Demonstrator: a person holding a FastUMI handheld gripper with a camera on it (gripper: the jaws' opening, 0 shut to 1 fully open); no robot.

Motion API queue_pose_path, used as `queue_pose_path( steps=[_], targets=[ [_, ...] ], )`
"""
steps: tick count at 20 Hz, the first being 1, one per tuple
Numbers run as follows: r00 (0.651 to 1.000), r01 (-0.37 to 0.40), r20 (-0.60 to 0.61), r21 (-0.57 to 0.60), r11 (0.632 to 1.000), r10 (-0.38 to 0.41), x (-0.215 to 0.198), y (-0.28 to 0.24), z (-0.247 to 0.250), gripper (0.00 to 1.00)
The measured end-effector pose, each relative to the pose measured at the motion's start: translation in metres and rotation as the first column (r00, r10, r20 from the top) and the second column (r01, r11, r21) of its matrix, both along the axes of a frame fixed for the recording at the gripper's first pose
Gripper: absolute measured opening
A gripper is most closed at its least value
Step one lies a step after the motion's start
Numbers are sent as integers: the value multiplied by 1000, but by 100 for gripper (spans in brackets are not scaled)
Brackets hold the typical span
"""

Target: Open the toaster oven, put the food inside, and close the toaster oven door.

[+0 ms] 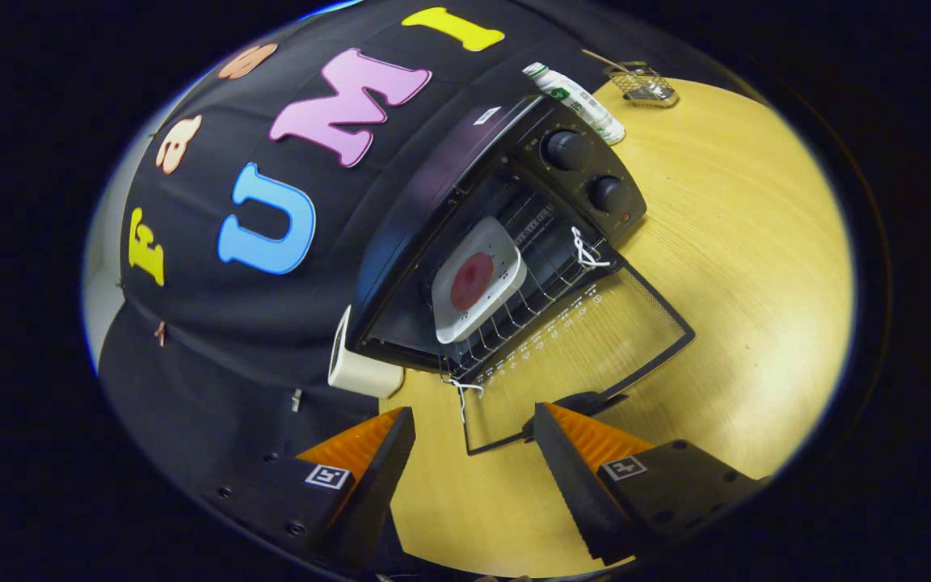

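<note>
**Oven door down, plate on the rack**

The gripper (473, 420) had its fingers spread apart, holding nothing, above the wooden table (740, 242). At twelve o'clock from them, the toaster oven (465, 226) stood with its glass door (587, 347) lying open. A white plate (478, 279) with red food (471, 280) sat on the wire rack inside. The door's handle (575, 402) lay just ahead of the right finger.

Light is even and fairly bright, falling from above onto the wooden surface (756, 267), which shows a soft pale sheen beyond the toaster oven (498, 234). The oven's dark top carries a faint purple glare; its cavity stays dim. Soft shadows lie under the open tool (473, 428) fingers. Fisheye distortion bends straight edges strongly toward the rim, where detail softens. The centre is sharp.
</note>
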State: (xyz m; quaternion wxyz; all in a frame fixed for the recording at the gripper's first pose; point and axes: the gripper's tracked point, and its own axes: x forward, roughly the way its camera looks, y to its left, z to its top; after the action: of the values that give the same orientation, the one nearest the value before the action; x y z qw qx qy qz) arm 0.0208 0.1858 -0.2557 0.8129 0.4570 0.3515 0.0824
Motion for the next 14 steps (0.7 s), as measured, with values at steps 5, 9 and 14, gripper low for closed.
queue_pose_path(
  steps=[5, 9, 14],
  targets=[
    [989, -139, 17, -214, 967, 145, -26, 6, -24, 97],
    [961, -253, -2, -420, 871, 278, -43, 15, -48, 97],
    [926, -334, -60, -589, 736, 372, -47, 26, -74, 99]
  ],
)
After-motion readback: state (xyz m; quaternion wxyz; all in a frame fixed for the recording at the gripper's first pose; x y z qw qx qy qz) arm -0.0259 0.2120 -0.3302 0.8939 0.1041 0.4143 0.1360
